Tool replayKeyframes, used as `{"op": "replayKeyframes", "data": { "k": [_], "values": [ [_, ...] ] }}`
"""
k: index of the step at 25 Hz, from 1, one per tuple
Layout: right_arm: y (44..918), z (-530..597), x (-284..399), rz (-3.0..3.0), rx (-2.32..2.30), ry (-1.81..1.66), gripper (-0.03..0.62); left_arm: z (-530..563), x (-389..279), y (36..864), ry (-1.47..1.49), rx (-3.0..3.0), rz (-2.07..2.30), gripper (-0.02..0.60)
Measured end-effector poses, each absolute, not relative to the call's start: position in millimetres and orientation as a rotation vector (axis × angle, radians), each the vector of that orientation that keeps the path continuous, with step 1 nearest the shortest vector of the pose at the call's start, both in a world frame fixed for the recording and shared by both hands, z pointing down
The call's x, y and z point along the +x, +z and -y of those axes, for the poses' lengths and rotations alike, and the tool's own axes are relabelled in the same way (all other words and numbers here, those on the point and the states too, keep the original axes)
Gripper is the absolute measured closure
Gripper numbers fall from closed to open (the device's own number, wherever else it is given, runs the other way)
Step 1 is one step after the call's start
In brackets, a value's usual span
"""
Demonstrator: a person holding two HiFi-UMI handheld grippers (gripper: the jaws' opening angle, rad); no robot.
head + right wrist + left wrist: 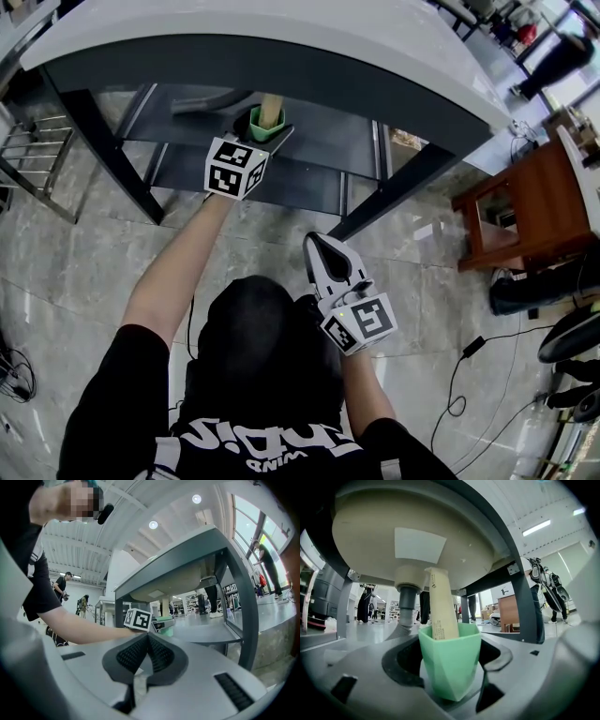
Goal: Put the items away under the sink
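A mint-green cup with a cream tube standing in it sits between the jaws of my left gripper, which is shut on the cup. In the head view that left gripper reaches in over the dark shelf beneath the grey sink top. The cup is upright, just below the sink bowl and beside the drain pipe. My right gripper hangs back near the person's body, shut with nothing in it.
Dark frame legs flank the shelf opening. A wooden cabinet stands to the right, a metal rack to the left. Cables trail over the tiled floor. People stand in the background.
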State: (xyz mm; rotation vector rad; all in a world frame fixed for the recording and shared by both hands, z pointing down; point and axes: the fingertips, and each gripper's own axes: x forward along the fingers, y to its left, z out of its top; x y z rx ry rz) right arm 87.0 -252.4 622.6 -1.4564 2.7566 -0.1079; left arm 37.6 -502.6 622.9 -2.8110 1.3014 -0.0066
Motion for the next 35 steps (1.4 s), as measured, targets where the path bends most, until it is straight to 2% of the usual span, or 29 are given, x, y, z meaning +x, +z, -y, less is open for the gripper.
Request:
{"op": "replayKeyframes", "data": {
  "k": [27,35],
  "values": [
    [629,253,93,-2.759,-1.48,-0.125,0.576,513,50,635,-0.119,-2.781,-1.334,0.235],
    [629,253,91,-2.763,-1.479,-0.125,0.576,514,49,634,-0.109,-2.823,-1.351,0.165]
  ]
}}
